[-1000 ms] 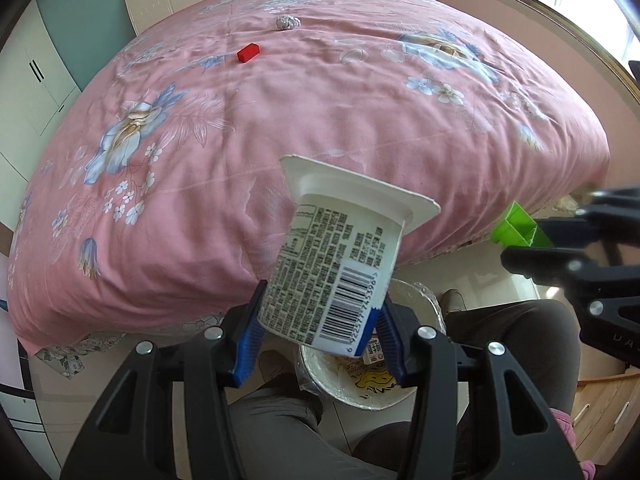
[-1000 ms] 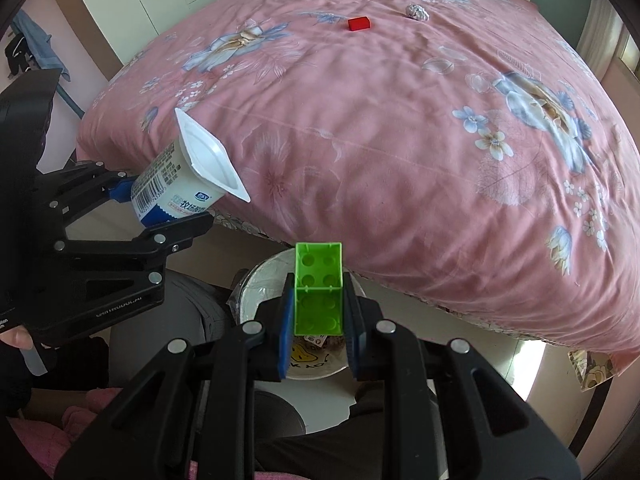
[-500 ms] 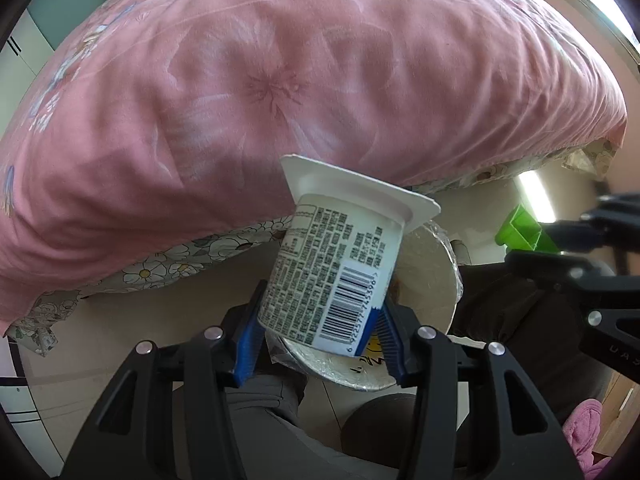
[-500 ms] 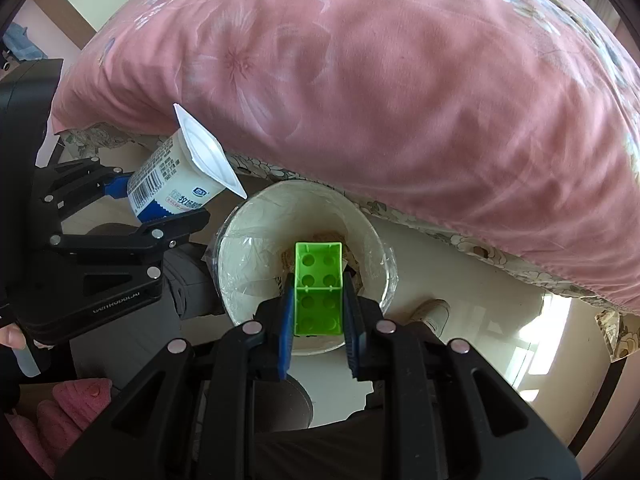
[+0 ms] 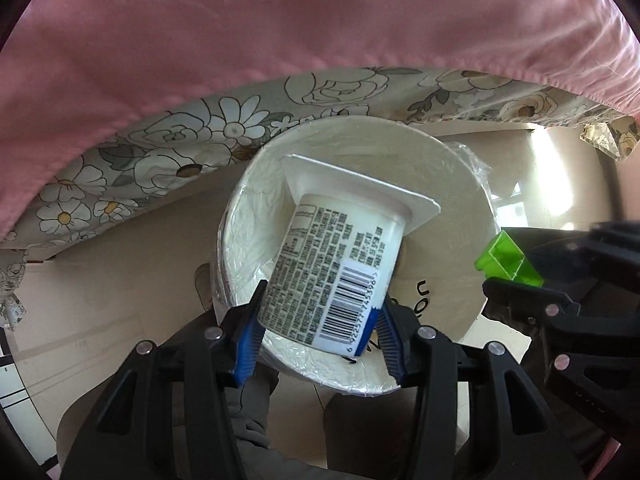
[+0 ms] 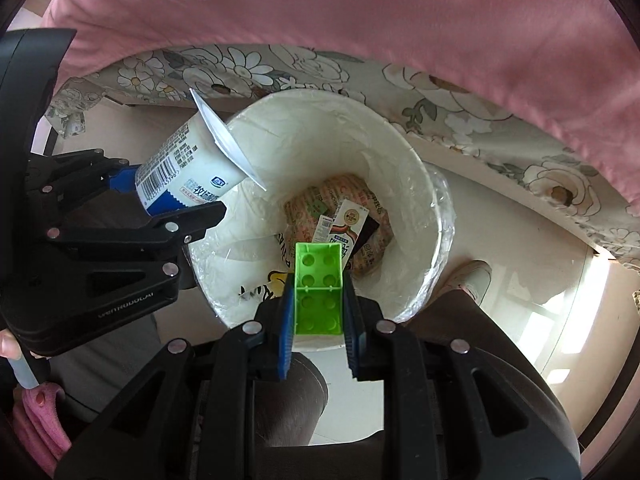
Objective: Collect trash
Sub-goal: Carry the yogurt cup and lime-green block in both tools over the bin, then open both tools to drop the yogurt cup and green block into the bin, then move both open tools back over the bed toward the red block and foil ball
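Observation:
My left gripper (image 5: pixel 318 338) is shut on a white yogurt cup (image 5: pixel 336 268) with a barcode label, held tilted over the white lined trash bin (image 5: pixel 460 208). The cup (image 6: pixel 188 164) also shows in the right wrist view, at the bin's left rim. My right gripper (image 6: pixel 318 308) is shut on a green toy brick (image 6: pixel 319 288) above the near rim of the bin (image 6: pixel 400 152). The brick (image 5: pixel 508 258) shows at the bin's right side in the left wrist view. Paper wrappers (image 6: pixel 340 224) lie at the bin's bottom.
The pink quilt (image 6: pixel 360 20) and the floral bed sheet (image 6: pixel 440 96) hang just beyond the bin. The person's legs (image 6: pixel 288 396) and a shoe (image 6: pixel 472 276) are below the grippers on the pale floor (image 5: pixel 100 280).
Both grippers have tipped downward and moved over the bin; the bed top with the red block has left view. The cup and the green brick stay gripped.

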